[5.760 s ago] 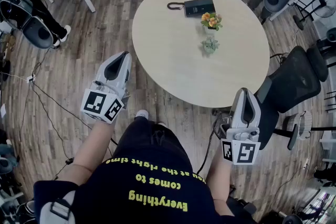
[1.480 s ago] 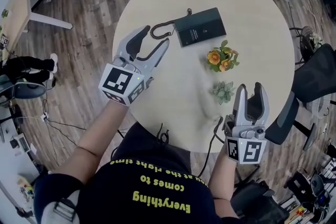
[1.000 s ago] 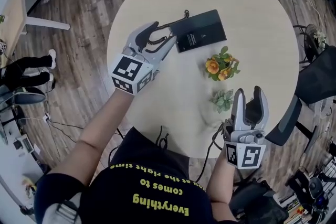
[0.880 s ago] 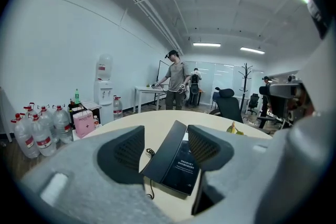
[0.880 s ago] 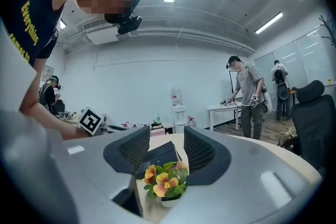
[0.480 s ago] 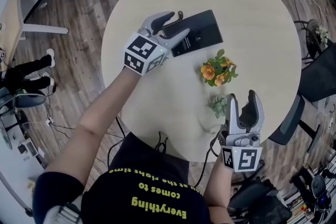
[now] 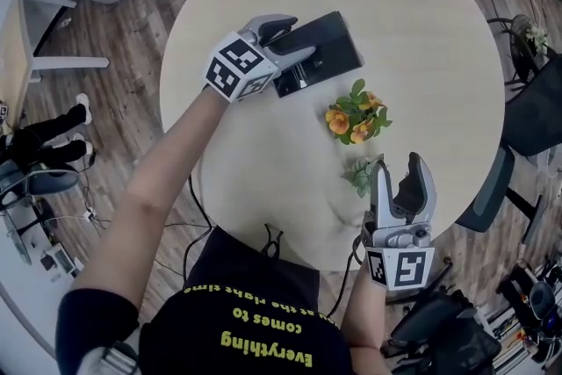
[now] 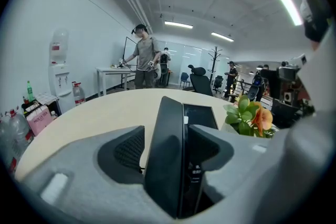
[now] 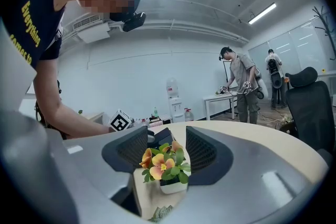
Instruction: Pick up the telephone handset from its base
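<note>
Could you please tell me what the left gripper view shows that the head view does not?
Only the left gripper view: a side-on look at the black handset standing between the jaws, a water dispenser by the wall, and a person standing at a far table.
Only the head view: the right hand-held gripper, whose jaws have just been opening with nothing held between them, and a small succulent.
Both: the left hand-held gripper, the round table, the telephone base and the orange flowers.
</note>
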Tool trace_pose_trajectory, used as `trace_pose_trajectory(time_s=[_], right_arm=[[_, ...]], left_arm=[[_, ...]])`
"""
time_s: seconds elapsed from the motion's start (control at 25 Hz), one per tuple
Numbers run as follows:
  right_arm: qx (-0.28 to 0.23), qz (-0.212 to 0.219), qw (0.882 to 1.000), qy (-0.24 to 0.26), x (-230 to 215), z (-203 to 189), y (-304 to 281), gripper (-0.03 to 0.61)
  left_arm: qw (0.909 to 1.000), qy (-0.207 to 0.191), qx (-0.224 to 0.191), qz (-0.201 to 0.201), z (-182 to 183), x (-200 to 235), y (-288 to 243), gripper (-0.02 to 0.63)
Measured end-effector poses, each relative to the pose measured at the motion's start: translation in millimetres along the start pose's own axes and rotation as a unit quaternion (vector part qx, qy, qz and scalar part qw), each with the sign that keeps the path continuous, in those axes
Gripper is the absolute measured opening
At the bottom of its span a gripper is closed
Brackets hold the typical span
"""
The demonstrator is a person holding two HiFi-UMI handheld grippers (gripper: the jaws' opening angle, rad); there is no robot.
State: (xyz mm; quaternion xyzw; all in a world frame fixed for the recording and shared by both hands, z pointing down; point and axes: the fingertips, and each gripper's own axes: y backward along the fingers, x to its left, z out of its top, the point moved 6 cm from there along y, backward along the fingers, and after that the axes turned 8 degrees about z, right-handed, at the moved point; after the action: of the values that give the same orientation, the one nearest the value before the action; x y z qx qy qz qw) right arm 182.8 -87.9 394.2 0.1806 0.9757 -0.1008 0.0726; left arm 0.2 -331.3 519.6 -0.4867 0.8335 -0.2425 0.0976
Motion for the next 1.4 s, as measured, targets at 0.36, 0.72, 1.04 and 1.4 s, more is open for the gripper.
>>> trace_pose_trajectory(time_s=[0.36,0.72,1.04,1.4], right_arm=[[-0.003,0.0,1.0,-0.007,-0.7,-4.7,2.1,0.235],[0.002,0.005,1.0,-0.008,1.0,-6.1,-0.8,0.235],[0.004,0.011,1.0,-0.006,3.0,-8.1,-2.3,0.235],[0.002,0.01,1.0,-0.001,3.1,-4.6,0.8,0.235]], left_arm=[[0.9933,0.015,0.049,-0.104,-9.2,9.6,-15.2,0.243],[0.9929,-0.043,0.066,-0.09,-4.0,3.9,-11.2,0.204],[0.9963,-0.042,0.048,-0.059,-5.1,-3.5,7.2,0.084],[0.9952,-0.062,0.07,-0.027,-17.0,-9.5,2.8,0.08]])
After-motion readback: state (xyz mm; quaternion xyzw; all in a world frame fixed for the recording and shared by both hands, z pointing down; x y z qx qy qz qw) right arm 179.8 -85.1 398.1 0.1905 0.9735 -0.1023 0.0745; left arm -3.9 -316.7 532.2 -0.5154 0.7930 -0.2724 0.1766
